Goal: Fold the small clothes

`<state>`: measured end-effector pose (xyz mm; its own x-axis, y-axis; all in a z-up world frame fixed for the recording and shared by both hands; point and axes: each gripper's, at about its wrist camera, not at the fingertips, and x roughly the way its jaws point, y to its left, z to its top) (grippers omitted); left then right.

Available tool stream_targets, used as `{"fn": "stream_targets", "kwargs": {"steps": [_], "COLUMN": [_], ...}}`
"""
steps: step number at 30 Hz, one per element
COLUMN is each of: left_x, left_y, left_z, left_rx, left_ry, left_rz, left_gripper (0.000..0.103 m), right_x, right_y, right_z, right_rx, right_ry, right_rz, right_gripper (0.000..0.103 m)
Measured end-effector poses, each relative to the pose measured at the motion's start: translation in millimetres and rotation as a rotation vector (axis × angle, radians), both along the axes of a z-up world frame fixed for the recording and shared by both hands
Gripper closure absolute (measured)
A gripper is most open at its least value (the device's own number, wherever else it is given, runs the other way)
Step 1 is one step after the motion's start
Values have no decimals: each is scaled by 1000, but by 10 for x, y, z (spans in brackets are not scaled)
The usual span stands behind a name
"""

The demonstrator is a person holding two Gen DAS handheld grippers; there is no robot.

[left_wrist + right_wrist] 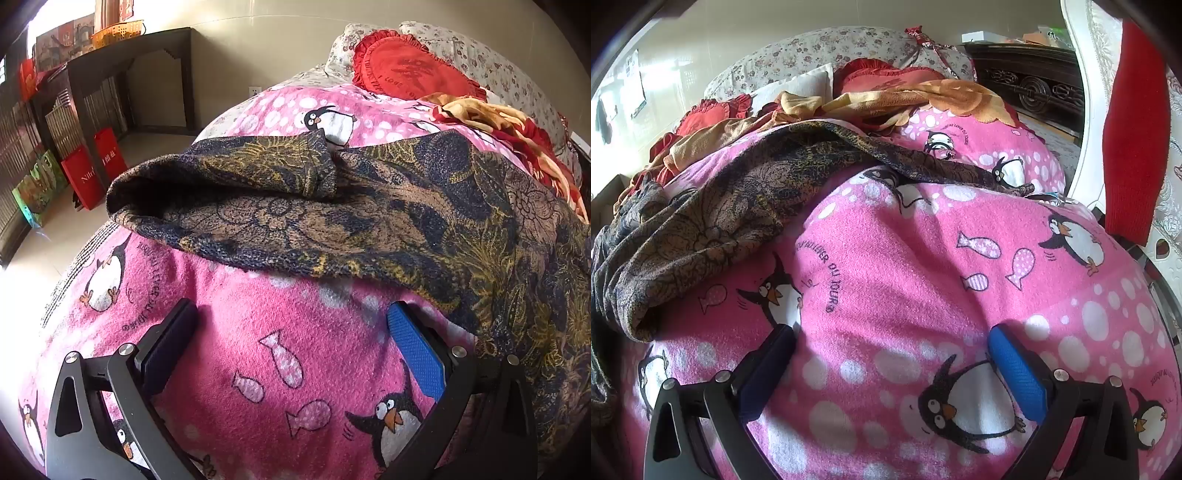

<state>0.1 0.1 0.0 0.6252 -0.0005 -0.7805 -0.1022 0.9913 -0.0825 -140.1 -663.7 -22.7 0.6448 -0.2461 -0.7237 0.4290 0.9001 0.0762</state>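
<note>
Left gripper (291,325), right gripper (892,347): jaws wide apart, empty. Dark navy-and-gold floral knit garment (388,221) lies rumpled at 12 o'clock on pink penguin-print fleece blanket (923,258). Risk: pads pinch blanket with garment hem.

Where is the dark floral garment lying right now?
The dark floral garment lies spread on the pink penguin blanket, ahead of the open left gripper; in the right wrist view it sits at upper left, below the red heart cushion.
</note>
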Motion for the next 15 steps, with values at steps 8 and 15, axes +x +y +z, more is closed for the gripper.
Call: {"fn": "stream_targets", "kwargs": {"steps": [8, 15], "left_x": [-2, -11], "left_y": [-4, -108], "left_z": [2, 123], "left_rx": [6, 56], "left_ry": [-6, 86], "left_rz": [0, -19], "left_gripper": [0, 0], "right_x": [-1, -2], "right_y": [-1, -2], "right_z": [1, 1], "right_rx": [0, 0], "right_ry": [-1, -1], "right_rz": [0, 0], "right_gripper": [0, 0]}}
